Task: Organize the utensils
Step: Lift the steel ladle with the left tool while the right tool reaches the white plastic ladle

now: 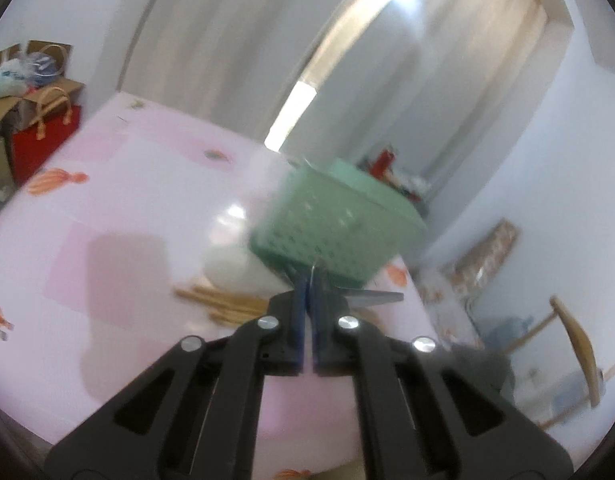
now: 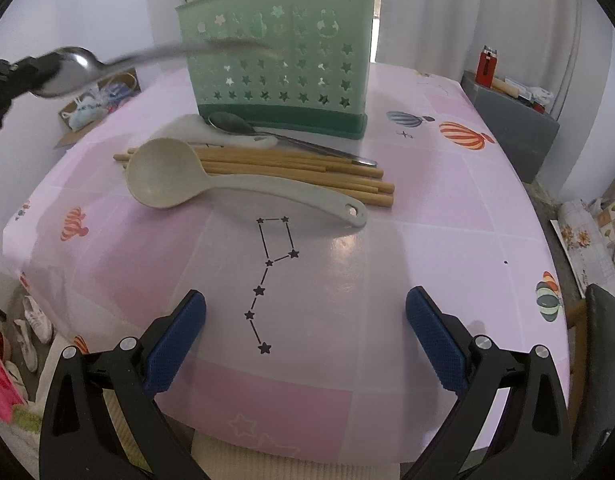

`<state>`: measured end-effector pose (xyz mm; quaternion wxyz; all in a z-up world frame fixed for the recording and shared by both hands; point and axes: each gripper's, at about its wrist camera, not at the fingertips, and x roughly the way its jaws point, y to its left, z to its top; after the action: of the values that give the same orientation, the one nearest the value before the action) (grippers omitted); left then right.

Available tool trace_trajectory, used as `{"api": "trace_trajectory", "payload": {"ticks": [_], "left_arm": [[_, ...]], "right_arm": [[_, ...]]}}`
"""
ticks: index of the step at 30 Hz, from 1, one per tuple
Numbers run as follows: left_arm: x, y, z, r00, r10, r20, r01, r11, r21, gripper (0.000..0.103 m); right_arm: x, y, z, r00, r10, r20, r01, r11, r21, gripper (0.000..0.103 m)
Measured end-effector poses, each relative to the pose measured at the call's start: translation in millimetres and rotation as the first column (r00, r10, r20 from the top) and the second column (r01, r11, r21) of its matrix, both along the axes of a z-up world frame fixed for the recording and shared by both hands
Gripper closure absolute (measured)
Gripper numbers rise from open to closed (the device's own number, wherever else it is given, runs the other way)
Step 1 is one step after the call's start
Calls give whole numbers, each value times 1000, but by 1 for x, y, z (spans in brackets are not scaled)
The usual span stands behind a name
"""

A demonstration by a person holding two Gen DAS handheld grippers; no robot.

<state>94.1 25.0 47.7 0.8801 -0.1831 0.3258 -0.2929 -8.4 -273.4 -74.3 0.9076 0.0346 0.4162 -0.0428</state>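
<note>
1. Right wrist view alone shows the whole metal spoon (image 2: pixel 73 70), blurred, in the air at far left, its bowl clamped in the left gripper (image 2: pixel 35 76), its handle reaching across the green holder (image 2: pixel 279 60).
2. Left wrist view shows only those blue pads (image 1: pixel 299 320) pressed together on a thin metal edge, holder just beyond.
3. On the table (image 2: pixel 327 280): ladle (image 2: pixel 211 184), chopsticks (image 2: pixel 291 172), second spoon (image 2: pixel 267 130).
4. The right gripper (image 2: pixel 305 340) hovers near, jaws wide apart, empty.
</note>
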Motion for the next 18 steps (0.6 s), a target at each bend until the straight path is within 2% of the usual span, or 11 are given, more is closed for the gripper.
{"api": "trace_trajectory", "payload": {"ticks": [3,8,10,12,15,18], "left_arm": [[1,19,5,999,53,12,-53,998,-14,102],[2,47,5,992,123,12,-122,992,-17,102],[3,56,3,989,147,2,-147,989,-20,102],[4,64,-1,986,165,-7,-165,986,-25,102],[8,73,-6,982,189,-23,-189,982,-27,102],[9,82,-12,979,204,-33,-204,979,-25,102]], "right_arm": [[3,6,7,1000,-2,-3,2,1000,-13,6],[9,51,32,984,138,116,-132,989,-62,8],[16,72,37,970,198,137,-184,976,-114,10],[25,101,39,951,265,157,-231,951,-205,14],[39,132,29,939,311,146,-252,913,-320,23],[50,151,17,941,320,114,-253,884,-394,33]]}}
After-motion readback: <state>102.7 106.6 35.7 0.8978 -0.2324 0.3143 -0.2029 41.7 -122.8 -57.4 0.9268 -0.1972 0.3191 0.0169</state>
